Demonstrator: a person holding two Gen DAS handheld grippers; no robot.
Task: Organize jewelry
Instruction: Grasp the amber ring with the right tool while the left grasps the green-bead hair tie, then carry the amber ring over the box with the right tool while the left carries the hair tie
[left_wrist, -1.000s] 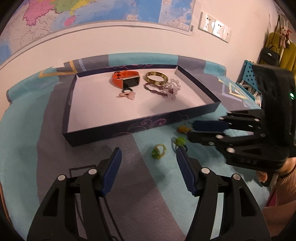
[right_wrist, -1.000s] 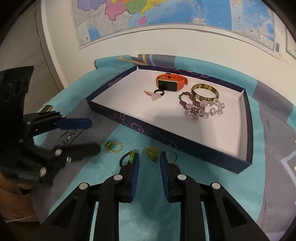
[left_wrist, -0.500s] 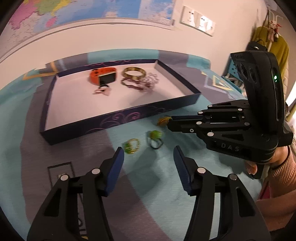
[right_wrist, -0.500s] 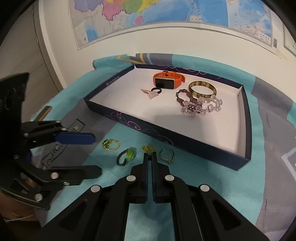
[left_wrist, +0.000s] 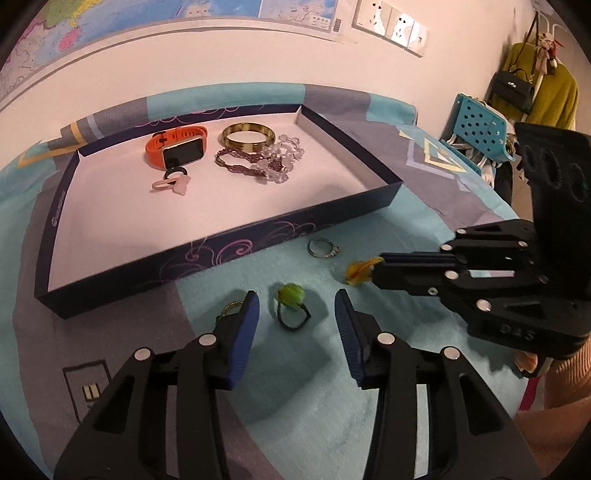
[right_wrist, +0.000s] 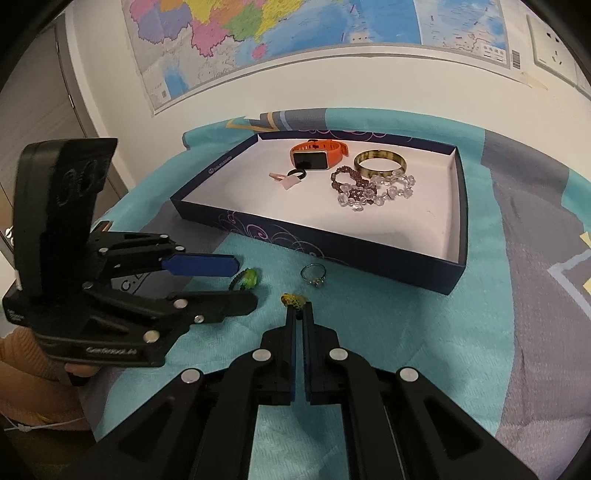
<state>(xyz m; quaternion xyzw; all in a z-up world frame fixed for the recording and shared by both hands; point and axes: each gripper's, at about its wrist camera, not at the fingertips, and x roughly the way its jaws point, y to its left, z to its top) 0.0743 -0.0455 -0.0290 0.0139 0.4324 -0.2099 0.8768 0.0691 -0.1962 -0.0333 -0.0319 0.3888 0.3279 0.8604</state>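
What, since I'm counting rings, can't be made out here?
- Gold ring: left wrist view, mostly behind a pad of the left hand-held gripper, whose jaws have just been closing with the green ring between, untouched; unseen in right wrist view.
- Yellow ring: band hidden inside the shut right hand-held gripper.
- Silver ring: stone too small to identify.

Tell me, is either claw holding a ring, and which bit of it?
The right claw pinches the yellow ring by its band. The left claw is open around the green ring, not gripping.
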